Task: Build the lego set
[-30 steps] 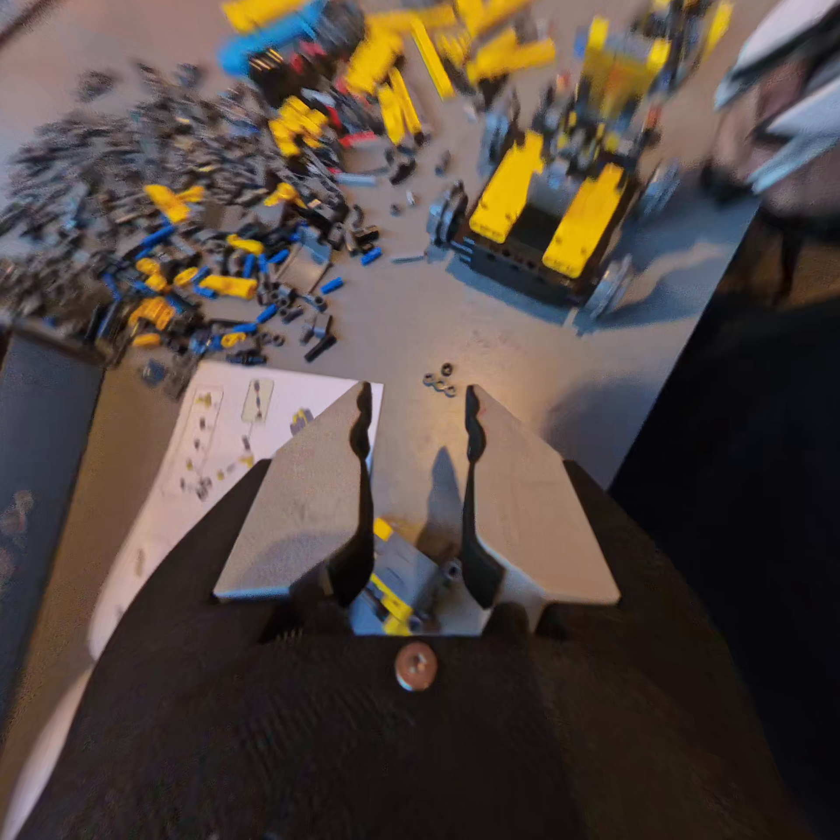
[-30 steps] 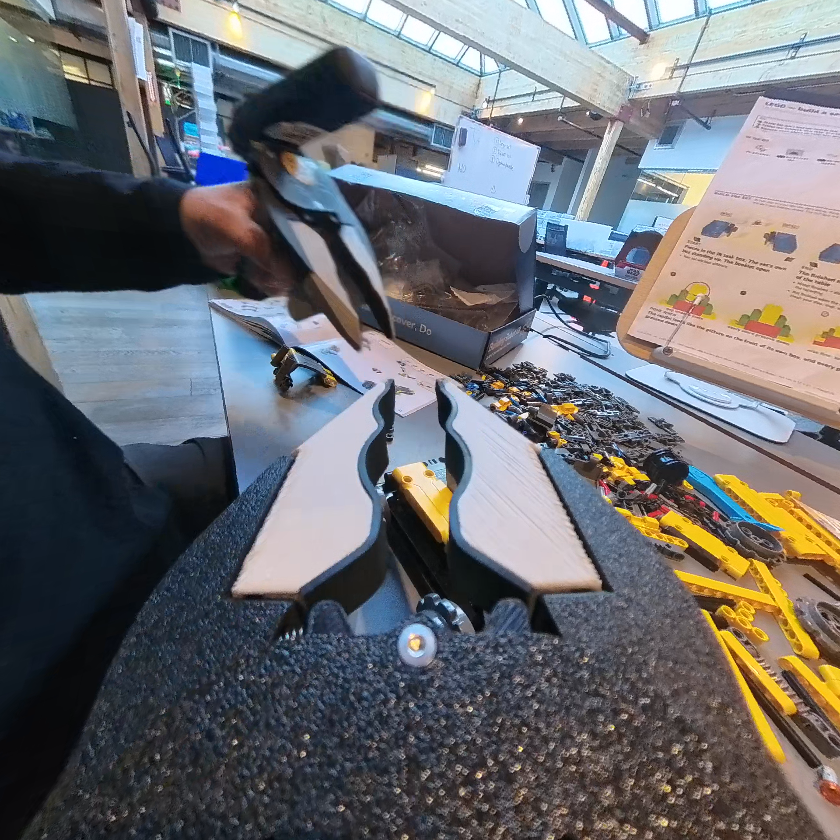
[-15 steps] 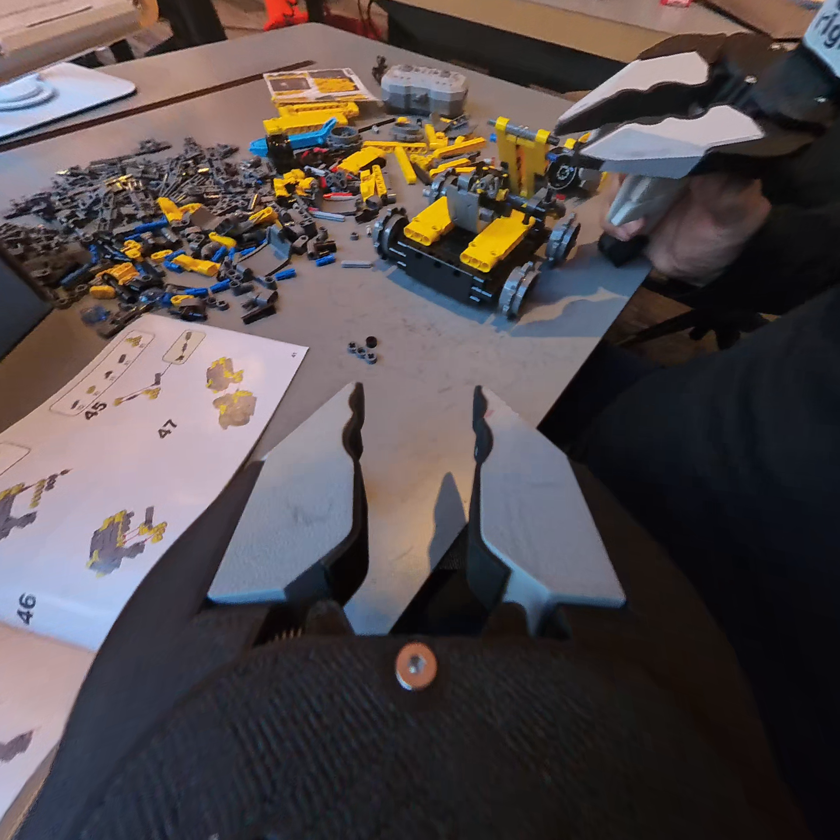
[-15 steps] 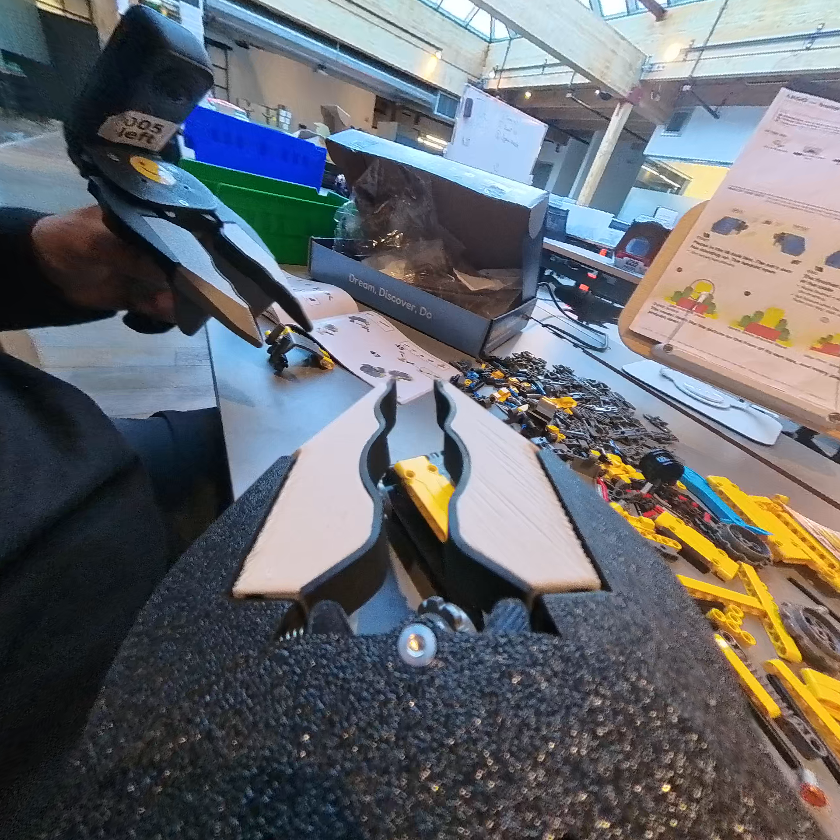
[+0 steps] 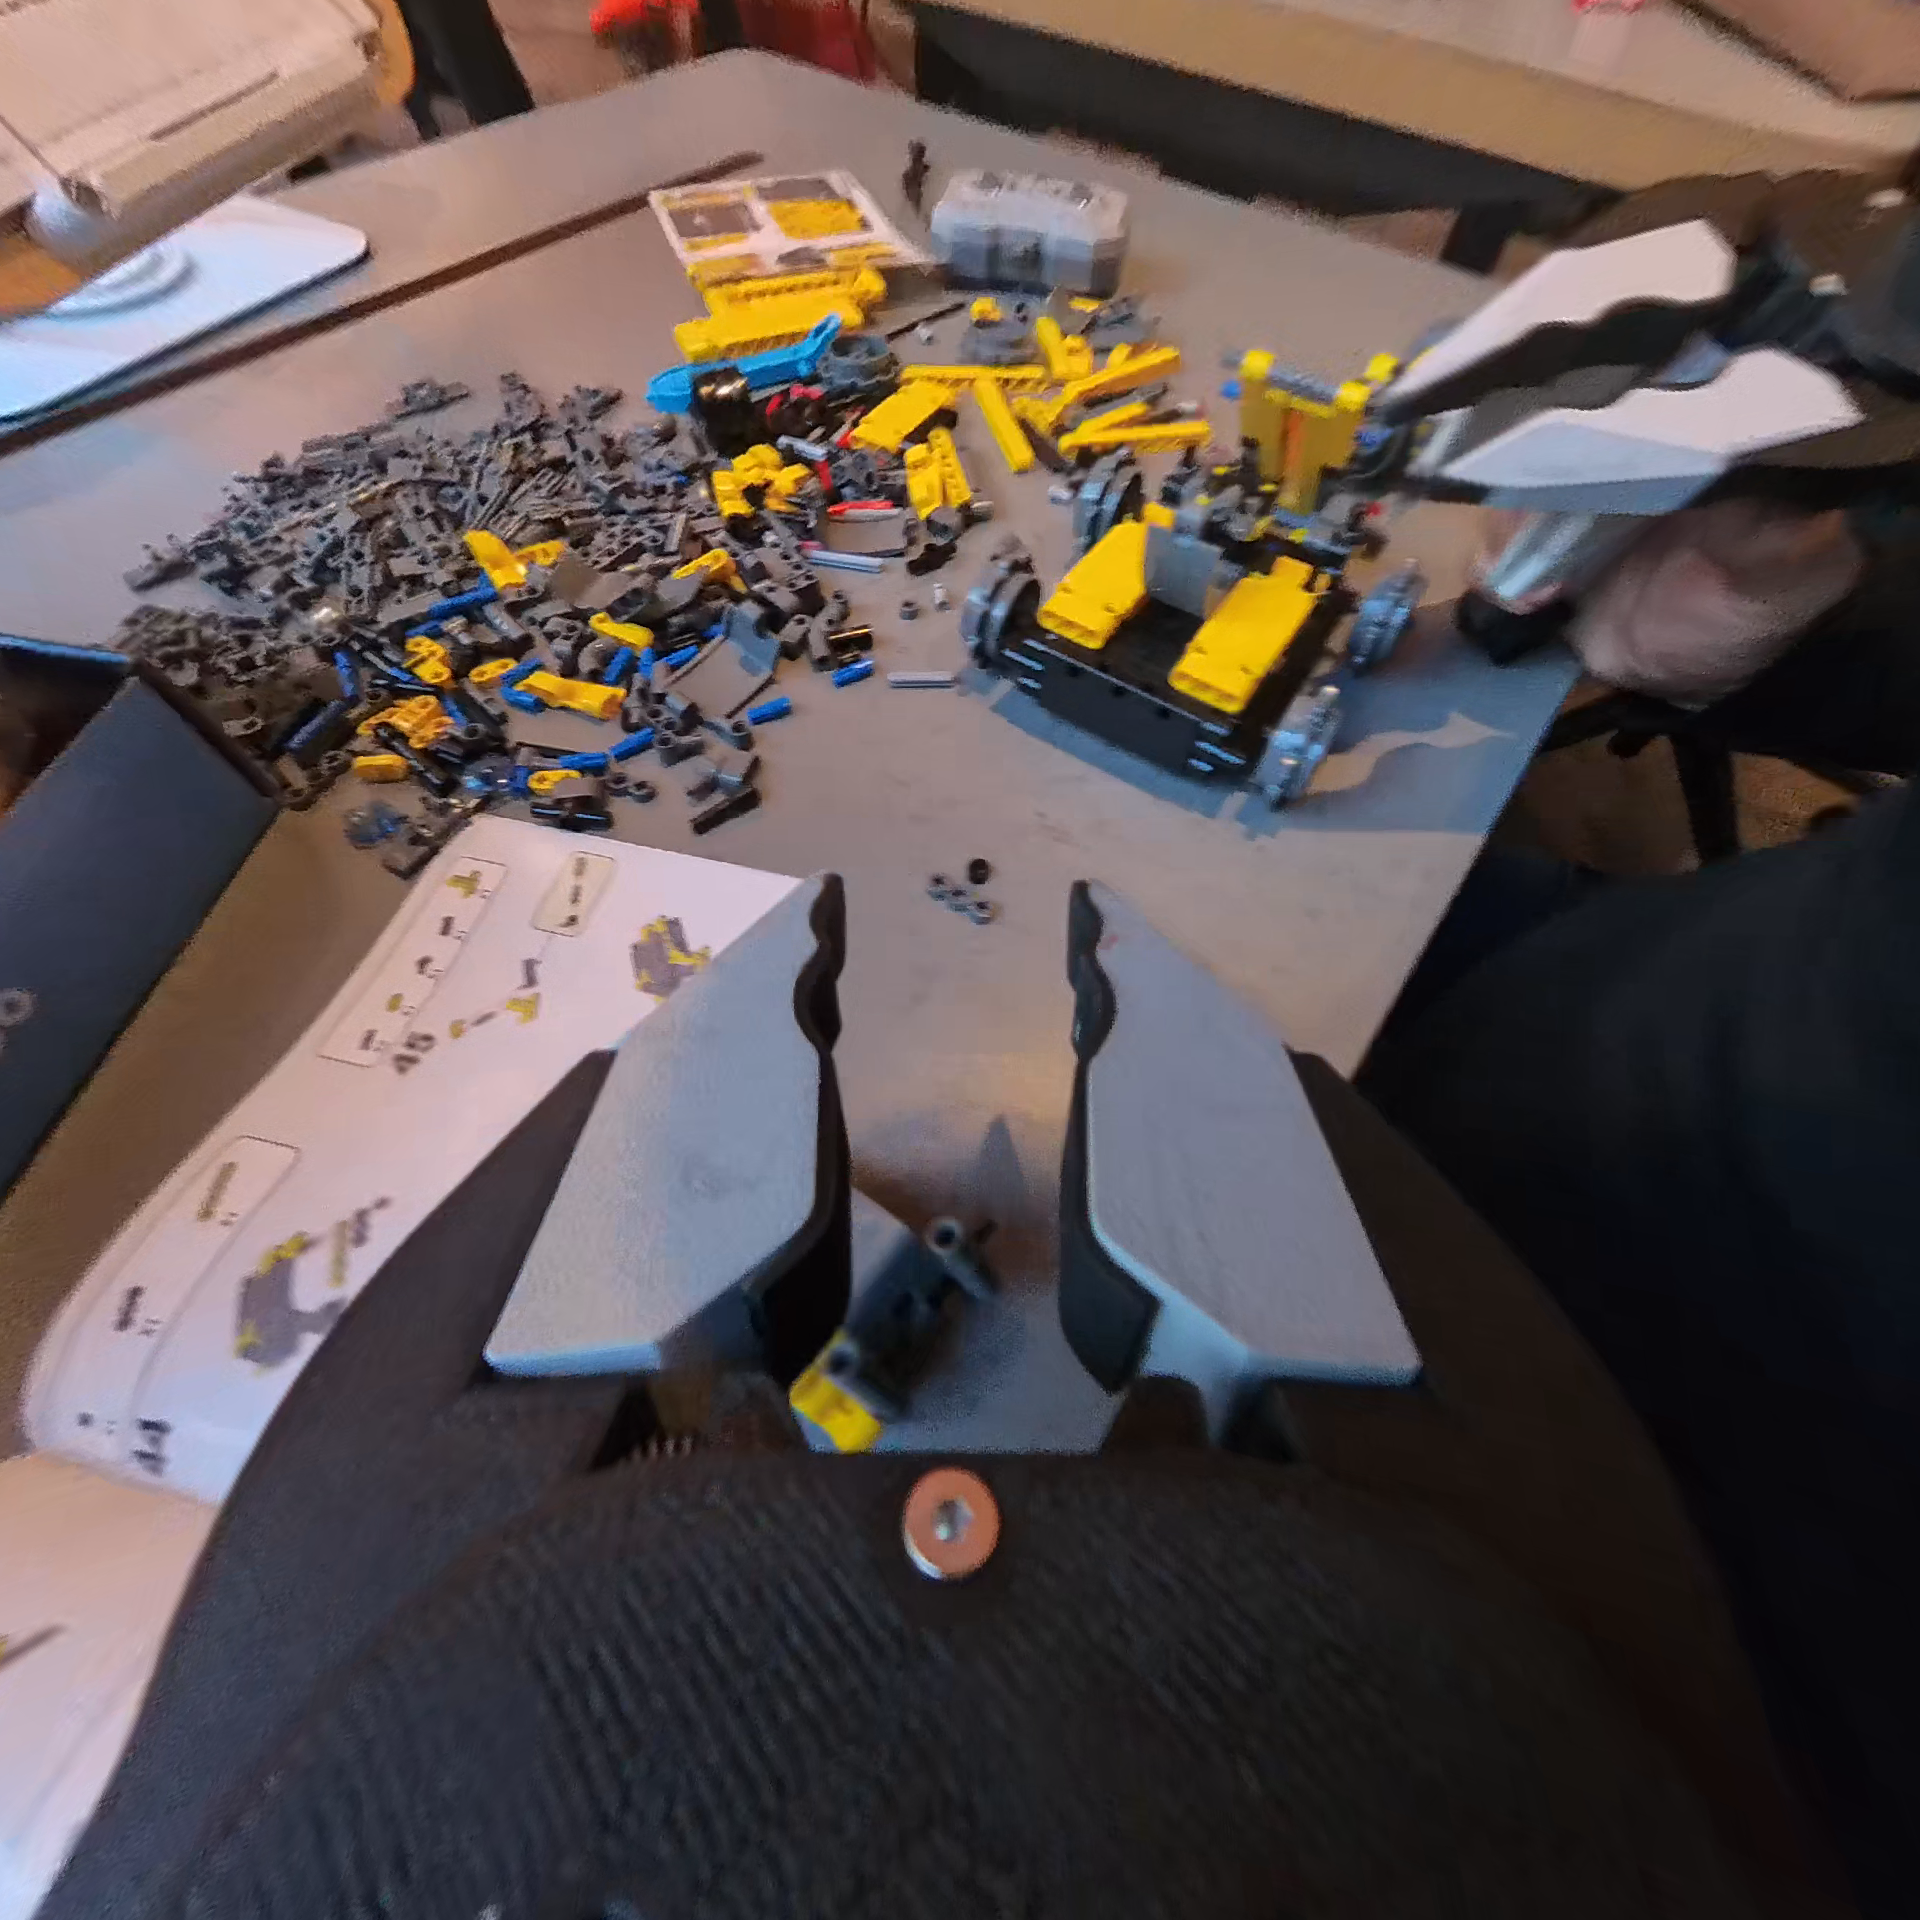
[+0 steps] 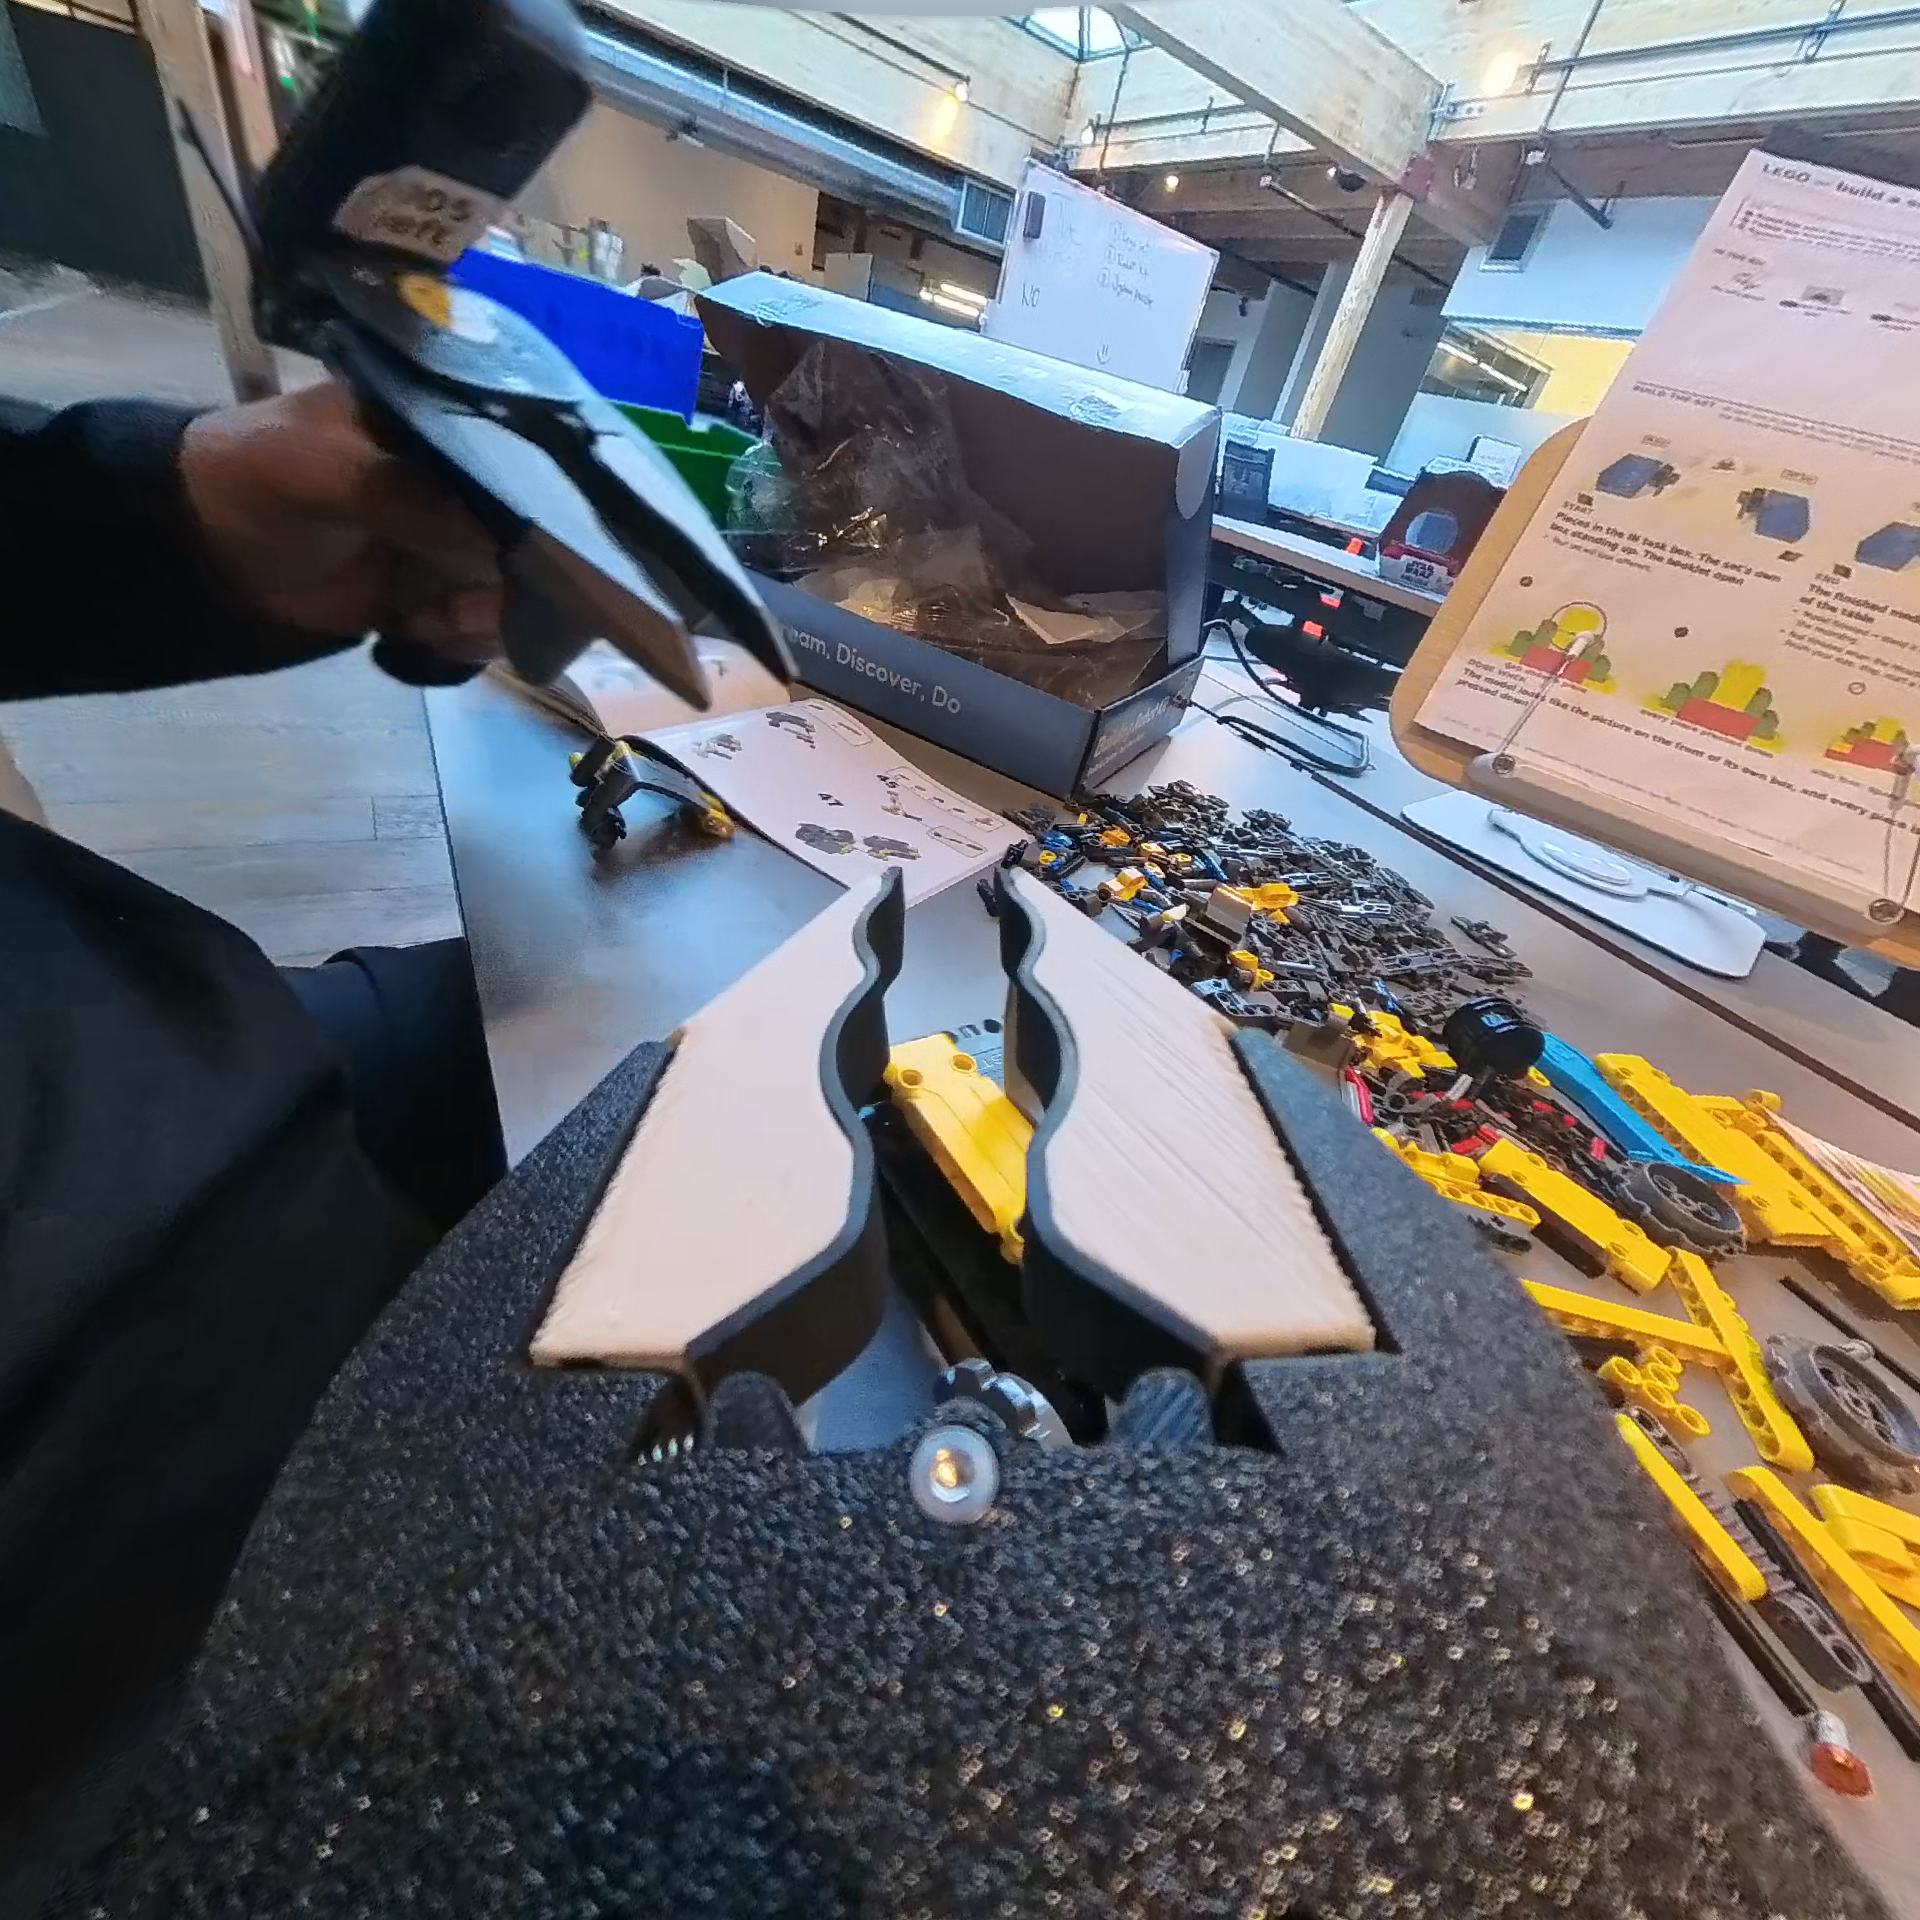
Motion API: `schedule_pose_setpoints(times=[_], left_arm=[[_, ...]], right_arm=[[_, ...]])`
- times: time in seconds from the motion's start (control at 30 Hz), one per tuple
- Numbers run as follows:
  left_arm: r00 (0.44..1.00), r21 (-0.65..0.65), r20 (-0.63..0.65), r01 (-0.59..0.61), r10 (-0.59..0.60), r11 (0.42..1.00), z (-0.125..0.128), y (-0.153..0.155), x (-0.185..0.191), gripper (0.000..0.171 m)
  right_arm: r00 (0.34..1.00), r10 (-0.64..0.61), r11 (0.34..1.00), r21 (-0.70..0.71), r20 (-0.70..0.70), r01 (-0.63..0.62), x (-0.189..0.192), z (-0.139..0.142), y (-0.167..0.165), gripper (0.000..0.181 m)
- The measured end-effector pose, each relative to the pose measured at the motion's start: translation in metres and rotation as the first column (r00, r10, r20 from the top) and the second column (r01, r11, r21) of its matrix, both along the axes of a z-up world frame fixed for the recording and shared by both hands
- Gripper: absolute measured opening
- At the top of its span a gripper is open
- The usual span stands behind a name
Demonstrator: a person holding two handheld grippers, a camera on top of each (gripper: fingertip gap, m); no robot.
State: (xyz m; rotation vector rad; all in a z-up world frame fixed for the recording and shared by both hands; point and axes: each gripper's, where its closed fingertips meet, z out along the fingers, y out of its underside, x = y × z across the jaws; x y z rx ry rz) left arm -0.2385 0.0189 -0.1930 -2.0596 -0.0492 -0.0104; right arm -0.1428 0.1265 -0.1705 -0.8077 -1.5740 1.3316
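Note:
My left gripper (image 5: 954,914) is open and empty, held above the grey table (image 5: 1195,935). A small grey, black and yellow sub-assembly (image 5: 894,1320) lies on the table below the base of its fingers. In the right wrist view this gripper (image 6: 727,665) hangs over the same piece (image 6: 623,790), beside the open instruction booklet (image 6: 831,800). My right gripper (image 6: 945,904) hovers over the yellow and black vehicle (image 6: 956,1122), with its jaws a narrow gap apart and nothing between the tips. In the left wrist view it (image 5: 1403,436) sits by the vehicle's (image 5: 1174,623) yellow upright frame.
A wide pile of loose dark, blue and yellow parts (image 5: 468,582) covers the table's left and middle. A few small grey bushes (image 5: 966,894) lie ahead of my left fingers. A dark open box (image 6: 987,582) and a sheet on a stand (image 6: 1714,520) stand behind. Some 15 cm of space lies between my two pairs of fingers.
My left gripper has swung back over the small sub-assembly, which shows between its fingers again. Seen from the right, it moved down and right. The right gripper has hardly moved.

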Motion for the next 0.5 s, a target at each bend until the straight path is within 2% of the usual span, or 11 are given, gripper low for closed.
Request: schedule_pose_setpoints(times=[0.1,0.17,0.27,0.37,0.5], left_arm=[[0.999,-0.127,-0.022,-0.040,0.038,0.991,-0.002,0.017,-0.029,0.043],[0.999,-0.190,-0.043,-0.027,0.019,0.981,-0.001,0.033,-0.044,0.045],[0.998,-0.221,-0.067,0.003,-0.019,0.975,0.003,0.059,-0.063,0.044],[0.999,-0.277,-0.049,-0.032,0.019,0.960,0.003,0.074,-0.086,0.043],[1.000,-0.252,-0.002,-0.014,0.015,0.968,0.016,0.092,-0.085,0.041]], right_arm=[[1.000,0.010,1.000,0.005,0.001,-0.010,0.001,0.000,-0.001,0.017],[1.000,0.009,1.000,0.007,-0.009,-0.009,0.002,0.001,-0.002,0.017],[1.000,0.015,1.000,0.002,-0.020,-0.015,0.004,0.002,-0.002,0.017],[0.999,0.020,1.000,-0.016,-0.032,-0.020,0.006,0.005,0.000,0.017],[0.999,0.031,0.999,-0.027,-0.034,-0.032,0.007,0.006,0.000,0.017]])
